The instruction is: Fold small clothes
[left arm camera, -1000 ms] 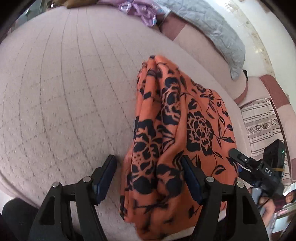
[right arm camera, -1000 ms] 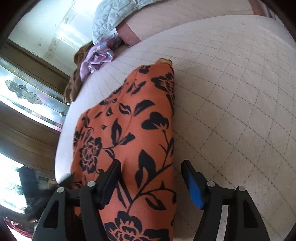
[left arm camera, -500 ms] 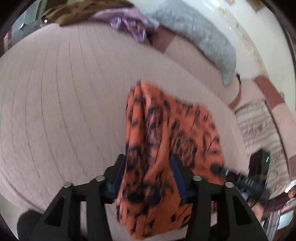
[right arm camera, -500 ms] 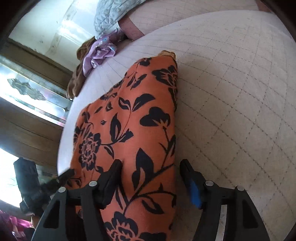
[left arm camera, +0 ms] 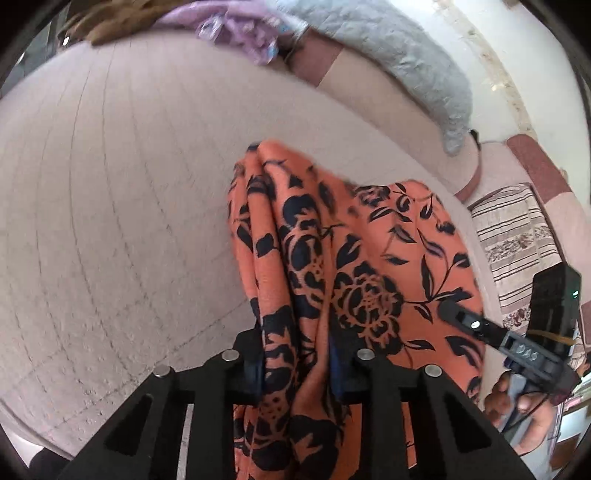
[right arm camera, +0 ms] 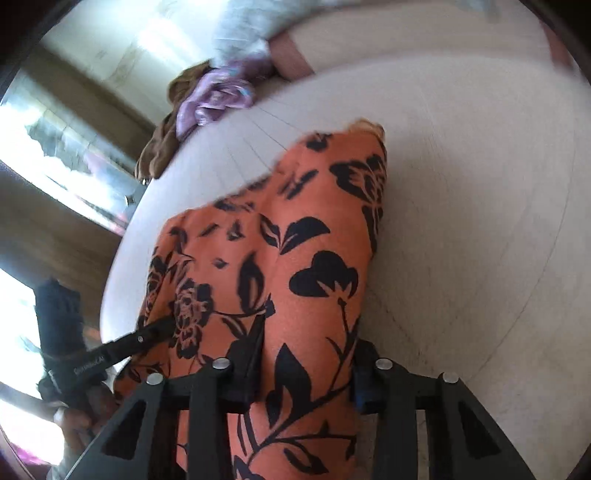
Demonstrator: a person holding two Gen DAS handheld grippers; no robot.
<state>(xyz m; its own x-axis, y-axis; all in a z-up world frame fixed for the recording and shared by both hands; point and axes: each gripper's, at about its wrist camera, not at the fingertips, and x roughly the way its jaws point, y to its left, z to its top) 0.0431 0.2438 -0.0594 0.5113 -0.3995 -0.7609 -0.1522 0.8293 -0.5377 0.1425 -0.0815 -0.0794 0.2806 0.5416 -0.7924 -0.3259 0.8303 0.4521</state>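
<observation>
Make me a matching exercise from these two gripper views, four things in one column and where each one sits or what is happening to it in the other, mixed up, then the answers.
Things
1. orange floral garment
2. purple cloth
3. grey quilted pillow
4. striped cloth

Places or states
A. crumpled at the bed's far edge, beside a brown cloth
B. lying along the pink headboard
C. off the bed's right side in the left wrist view
D. bunched between closing jaws of both grippers

Pairs: 1-D, 2-A, 3-B, 4-C
</observation>
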